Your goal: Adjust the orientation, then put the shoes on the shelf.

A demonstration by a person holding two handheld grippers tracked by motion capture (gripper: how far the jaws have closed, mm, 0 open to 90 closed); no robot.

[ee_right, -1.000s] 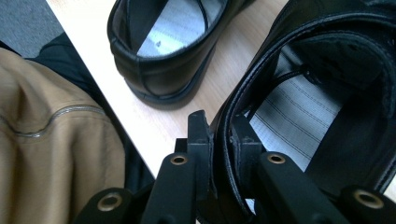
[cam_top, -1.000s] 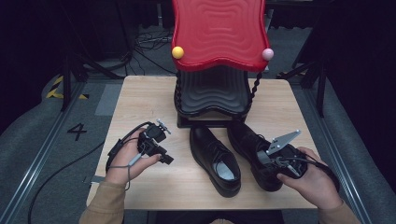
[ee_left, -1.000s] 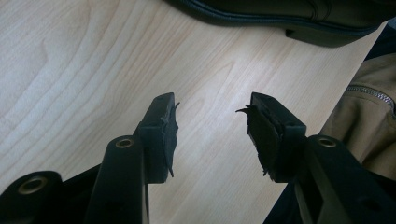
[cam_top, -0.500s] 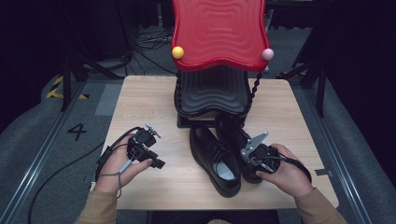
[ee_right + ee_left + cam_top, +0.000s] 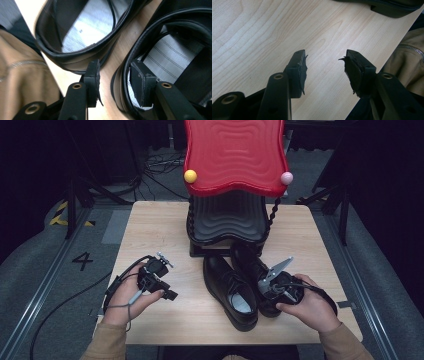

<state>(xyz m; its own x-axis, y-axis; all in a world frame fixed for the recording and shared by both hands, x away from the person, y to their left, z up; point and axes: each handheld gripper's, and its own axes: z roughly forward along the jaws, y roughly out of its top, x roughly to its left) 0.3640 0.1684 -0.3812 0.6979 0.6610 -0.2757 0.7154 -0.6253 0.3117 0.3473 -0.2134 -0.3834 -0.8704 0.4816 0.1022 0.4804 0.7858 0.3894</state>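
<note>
A dark room with cables on the floor surrounds a pale wooden counter (image 5: 150, 235); at its far edge stands a red and black wavy stand (image 5: 232, 195), and just in front of it lie two black dress shoes side by side, toes toward the stand, heels toward the person; the left shoe (image 5: 231, 290) is free, while the right shoe (image 5: 255, 270) has the right claw (image 5: 113, 82) at its heel end. In the right gripper view that claw straddles the inner wall of the right shoe's collar (image 5: 123, 75); one jaw sits inside over the striped insole, the other outside in the narrow gap between the two shoes; the jaws have just been opening and stand apart with the leather between them, the pads not yet pressing it, as far as can be told. The shoe's long axis runs away from the person, so the claw meets the wall edge-on from the heel; closing there should, in my judgement, pinch the collar. The left claw (image 5: 325, 72) hovers over bare counter to the left, jaws apart and empty, well clear of the left shoe (image 5: 387, 6); the right hand (image 5: 310, 305) is plainly the nearer one.
</note>
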